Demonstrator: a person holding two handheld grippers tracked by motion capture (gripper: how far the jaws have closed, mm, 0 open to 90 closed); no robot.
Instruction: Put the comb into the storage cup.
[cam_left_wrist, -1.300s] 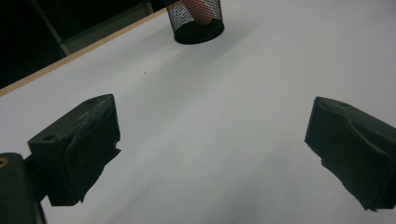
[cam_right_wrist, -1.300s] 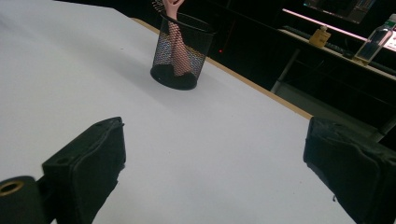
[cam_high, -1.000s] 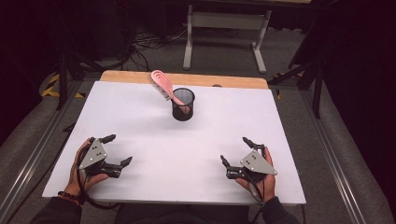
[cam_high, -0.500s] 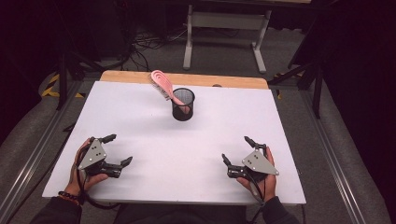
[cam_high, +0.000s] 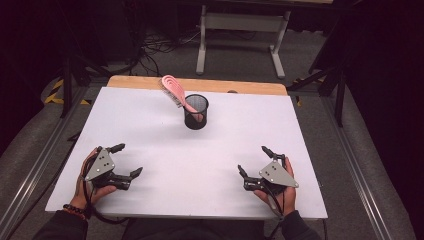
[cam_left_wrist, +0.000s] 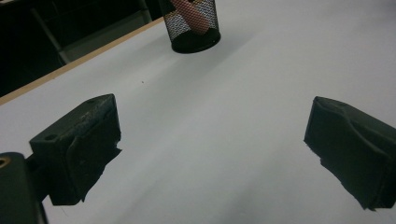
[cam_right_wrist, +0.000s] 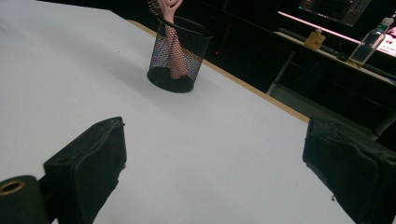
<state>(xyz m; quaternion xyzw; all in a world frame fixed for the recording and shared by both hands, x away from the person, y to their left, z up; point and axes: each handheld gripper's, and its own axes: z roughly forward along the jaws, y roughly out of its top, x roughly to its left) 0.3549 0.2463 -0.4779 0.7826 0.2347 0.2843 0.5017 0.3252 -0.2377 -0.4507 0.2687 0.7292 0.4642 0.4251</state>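
White surface (cam_high: 165, 150), wooden strip along far edge. Mesh cup (cam_high: 196, 111) mid-far, upright, pink brush (cam_high: 176, 92) leaning out, handle down; right gripper view adds a bottle (cam_right_wrist: 369, 46) behind. Left gripper (cam_high: 126, 160) and right gripper (cam_high: 253, 161) near front edge, both spread wide, empty.

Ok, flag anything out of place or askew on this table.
Only the pink hairbrush looks askew: it stands handle-down in the black mesh cup, leaning over the rim toward the table's far left. Nothing looks spilled or damaged.

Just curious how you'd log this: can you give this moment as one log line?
left gripper: open, empty | right gripper: open, empty | pink hairbrush: leaning in mesh cup | white table
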